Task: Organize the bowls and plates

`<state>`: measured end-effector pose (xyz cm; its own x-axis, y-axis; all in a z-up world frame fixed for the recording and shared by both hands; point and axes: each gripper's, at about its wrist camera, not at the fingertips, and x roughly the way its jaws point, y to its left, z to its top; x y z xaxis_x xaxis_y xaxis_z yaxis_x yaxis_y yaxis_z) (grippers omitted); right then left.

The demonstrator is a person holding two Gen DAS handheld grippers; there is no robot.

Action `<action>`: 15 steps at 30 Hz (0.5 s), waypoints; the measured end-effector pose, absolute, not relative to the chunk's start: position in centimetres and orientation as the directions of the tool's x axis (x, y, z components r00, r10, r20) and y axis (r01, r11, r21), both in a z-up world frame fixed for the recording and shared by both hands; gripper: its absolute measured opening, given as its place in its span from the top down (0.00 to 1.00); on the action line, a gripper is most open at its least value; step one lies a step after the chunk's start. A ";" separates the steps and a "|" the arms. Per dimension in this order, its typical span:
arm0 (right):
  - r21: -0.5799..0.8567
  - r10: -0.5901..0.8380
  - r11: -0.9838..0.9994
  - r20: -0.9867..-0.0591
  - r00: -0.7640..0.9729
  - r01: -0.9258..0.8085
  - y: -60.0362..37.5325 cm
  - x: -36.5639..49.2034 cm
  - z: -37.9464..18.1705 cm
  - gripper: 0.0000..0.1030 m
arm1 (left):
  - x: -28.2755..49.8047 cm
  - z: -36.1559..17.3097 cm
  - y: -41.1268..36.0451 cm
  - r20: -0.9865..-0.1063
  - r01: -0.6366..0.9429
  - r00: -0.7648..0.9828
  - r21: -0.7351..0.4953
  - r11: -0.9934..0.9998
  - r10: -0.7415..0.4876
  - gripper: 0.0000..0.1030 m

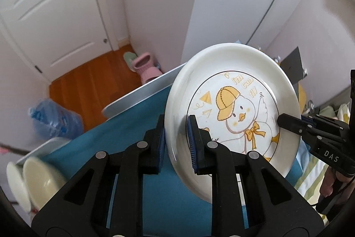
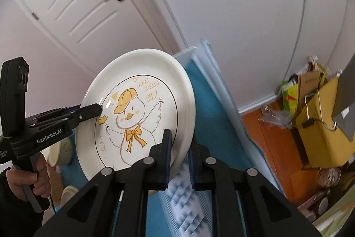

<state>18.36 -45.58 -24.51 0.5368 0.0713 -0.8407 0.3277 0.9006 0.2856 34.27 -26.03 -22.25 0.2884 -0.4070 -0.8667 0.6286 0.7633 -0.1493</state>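
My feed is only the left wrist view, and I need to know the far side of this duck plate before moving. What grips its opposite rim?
Observer: The right tool straddles that rim, one finger on the printed face, one behind the plate.
Operator: Is anything stacked behind it?
Observer: The rim edge shows several layers there, possibly more plates; I cannot tell for sure.
Operator: What lies on the floor on that side?
Observer: A yellow box and paper bags on the wooden floor.
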 end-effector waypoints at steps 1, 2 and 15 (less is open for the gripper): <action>0.285 0.081 0.909 -0.837 0.541 0.304 -44.6 18.0 -23.5 0.87 | 33.4 -21.3 -24.8 -0.860 0.621 0.306 -0.145 0.770 -0.408 0.84; 0.286 0.088 0.913 -0.835 0.543 0.291 -44.0 17.7 -23.0 0.87 | 32.6 -20.6 -23.7 -0.856 0.615 0.318 -0.141 0.776 -0.407 0.84; 0.283 0.180 0.952 -0.821 0.541 0.113 -32.7 12.4 -20.0 0.88 | 23.7 -17.6 -10.1 -0.853 0.475 0.394 -0.130 0.870 -0.342 0.84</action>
